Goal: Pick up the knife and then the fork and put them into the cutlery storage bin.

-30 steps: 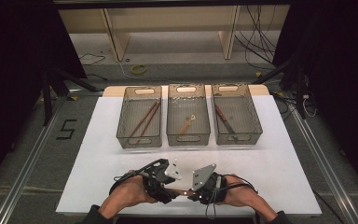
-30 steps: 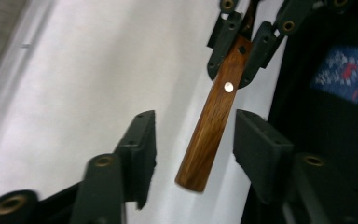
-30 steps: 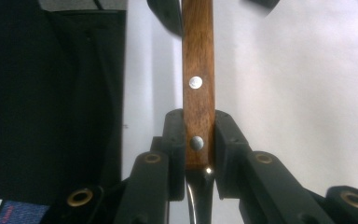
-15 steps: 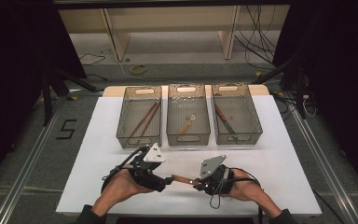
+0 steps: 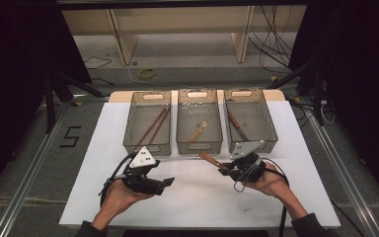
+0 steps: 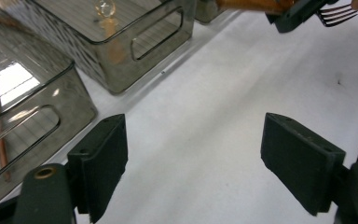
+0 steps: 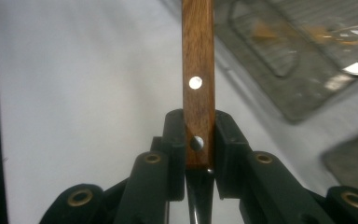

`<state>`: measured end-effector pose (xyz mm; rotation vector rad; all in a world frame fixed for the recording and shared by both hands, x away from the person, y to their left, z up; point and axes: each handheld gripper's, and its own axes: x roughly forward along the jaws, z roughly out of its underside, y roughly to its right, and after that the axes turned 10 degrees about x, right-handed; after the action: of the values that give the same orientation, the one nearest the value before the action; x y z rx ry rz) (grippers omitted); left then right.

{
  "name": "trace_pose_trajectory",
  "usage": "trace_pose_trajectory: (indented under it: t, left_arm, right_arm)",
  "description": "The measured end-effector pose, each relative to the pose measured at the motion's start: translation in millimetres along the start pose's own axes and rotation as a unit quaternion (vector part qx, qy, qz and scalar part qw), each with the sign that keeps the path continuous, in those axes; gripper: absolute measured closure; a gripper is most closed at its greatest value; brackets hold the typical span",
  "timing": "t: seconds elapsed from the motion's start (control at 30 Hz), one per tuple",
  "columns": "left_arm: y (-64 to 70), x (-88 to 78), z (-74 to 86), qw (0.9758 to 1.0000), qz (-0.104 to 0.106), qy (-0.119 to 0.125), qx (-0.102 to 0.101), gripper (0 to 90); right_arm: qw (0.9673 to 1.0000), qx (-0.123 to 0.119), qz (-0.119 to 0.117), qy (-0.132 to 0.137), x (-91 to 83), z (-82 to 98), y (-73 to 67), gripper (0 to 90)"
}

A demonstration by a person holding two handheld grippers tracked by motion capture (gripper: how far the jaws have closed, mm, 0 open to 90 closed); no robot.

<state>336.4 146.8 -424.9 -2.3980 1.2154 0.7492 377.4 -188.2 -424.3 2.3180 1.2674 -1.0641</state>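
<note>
On the white table (image 5: 103, 163), the left tool (image 5: 165, 183) has released the fork (image 5: 212, 160).

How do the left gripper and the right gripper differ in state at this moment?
The left gripper has just been opening, its fingers wide apart with nothing between them; the right gripper is shut on the wooden-handled fork. The left sits nearer the table's front edge; the right is closer to the bins. Both are black and hand-held.

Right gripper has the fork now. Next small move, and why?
Probably carry the fork forward over a bin. The right gripper clamps its wooden handle, the left gripper has just opened and holds nothing. Which bin takes forks I cannot tell.
</note>
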Motion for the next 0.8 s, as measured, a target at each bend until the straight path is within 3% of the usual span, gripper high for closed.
trace_pose_trajectory:
  t: [0.37,0.53,0.8]
  left_arm:
    - [-6.6,-4.3,20.0,0.9989,-0.021,0.026,-0.031,20.6]
    - [-8.9,-7.2,25.3,0.9978,-0.026,0.041,-0.045,20.1]
    - [-10.1,-7.4,34.3,0.9971,-0.029,0.046,-0.054,19.0]
  right_arm:
    - [0.9965,0.068,0.032,0.035,-14.3,-16.0,34.7,77.6]
    - [0.9941,0.089,0.040,0.049,-20.4,-25.0,47.6,77.7]
    - [0.9892,0.119,0.061,0.061,-29.3,-39.7,71.1,77.6]
